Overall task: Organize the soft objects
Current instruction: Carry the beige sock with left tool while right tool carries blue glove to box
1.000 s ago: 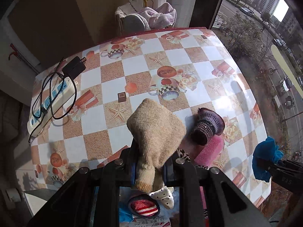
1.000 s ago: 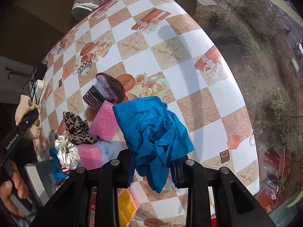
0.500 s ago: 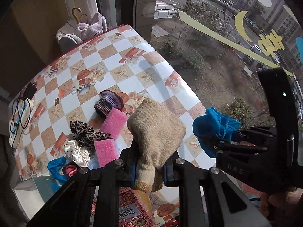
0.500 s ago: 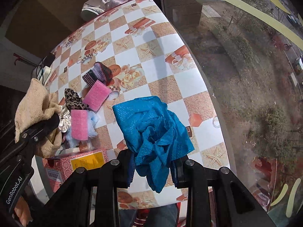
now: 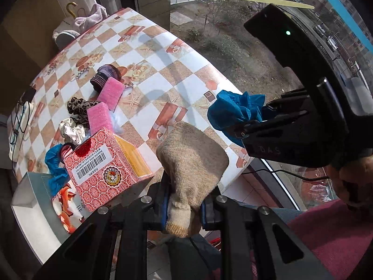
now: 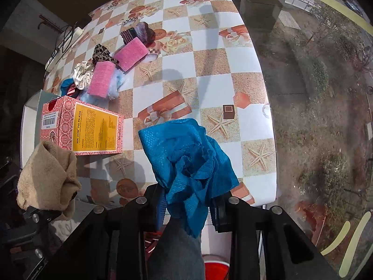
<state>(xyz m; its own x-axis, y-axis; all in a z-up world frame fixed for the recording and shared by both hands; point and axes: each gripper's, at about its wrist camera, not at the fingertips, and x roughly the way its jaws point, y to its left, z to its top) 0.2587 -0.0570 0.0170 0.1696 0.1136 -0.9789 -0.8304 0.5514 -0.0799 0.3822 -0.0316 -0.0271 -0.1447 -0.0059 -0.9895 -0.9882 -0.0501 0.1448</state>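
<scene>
My left gripper (image 5: 184, 206) is shut on a beige knitted sock (image 5: 193, 161), held up off the near edge of the table; the sock also shows in the right wrist view (image 6: 49, 175). My right gripper (image 6: 188, 207) is shut on a crumpled blue cloth (image 6: 188, 161), also held above the near edge; the cloth shows in the left wrist view (image 5: 235, 114). On the checkered table (image 6: 209, 65) lie two pink sponges (image 6: 131, 54) (image 6: 101, 79), a purple knitted item (image 6: 139, 31), a leopard scrunchie (image 6: 101, 54) and a white scrunchie (image 6: 81, 74).
A red and yellow carton (image 6: 86, 128) stands near the table's left front, beside a grey box (image 5: 35, 205). A power strip with cables (image 5: 16, 121) lies at the far left. A window (image 6: 326, 70) runs along the table's right side.
Both grippers have pulled back toward the near edge of the table and risen, each still holding its cloth. The carton and grey box now show in both views.
</scene>
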